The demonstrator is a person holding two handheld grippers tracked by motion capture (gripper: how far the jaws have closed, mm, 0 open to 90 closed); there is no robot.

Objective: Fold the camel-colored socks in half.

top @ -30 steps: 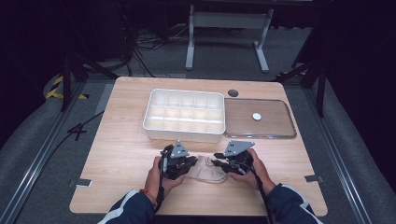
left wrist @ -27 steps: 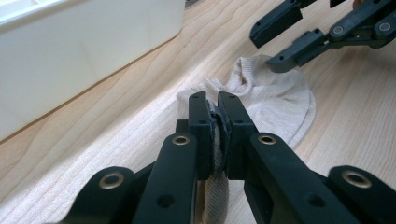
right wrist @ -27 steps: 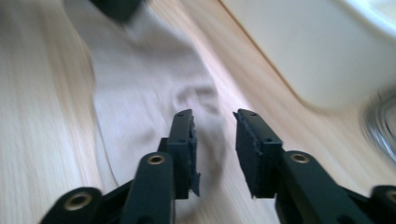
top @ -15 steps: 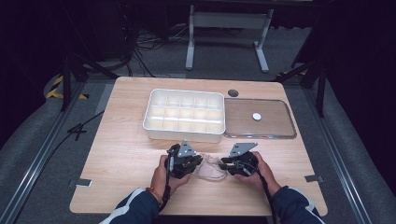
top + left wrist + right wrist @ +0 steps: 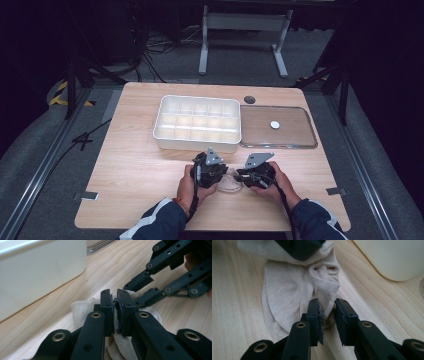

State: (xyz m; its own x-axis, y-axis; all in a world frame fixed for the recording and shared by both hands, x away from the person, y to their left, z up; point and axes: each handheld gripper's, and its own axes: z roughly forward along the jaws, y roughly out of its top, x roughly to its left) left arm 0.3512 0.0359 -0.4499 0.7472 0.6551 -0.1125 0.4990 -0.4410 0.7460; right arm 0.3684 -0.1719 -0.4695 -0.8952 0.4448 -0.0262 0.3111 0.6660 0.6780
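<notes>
Left gripper (image 5: 116,312) pinches the beige sock (image 5: 294,292) near the table's (image 5: 130,165) front edge. Right gripper (image 5: 328,320), jaws just narrowing, straddles a fold, seemingly without contact.

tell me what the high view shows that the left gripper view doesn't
High view alone: the whole table, the compartments inside the white box, the clear lid's white knob, and the person's sleeves. Left gripper view alone: the left hand-held gripper pinching a fold of the cloth. Both: the cloth, the box, the right hand-held gripper.
</notes>
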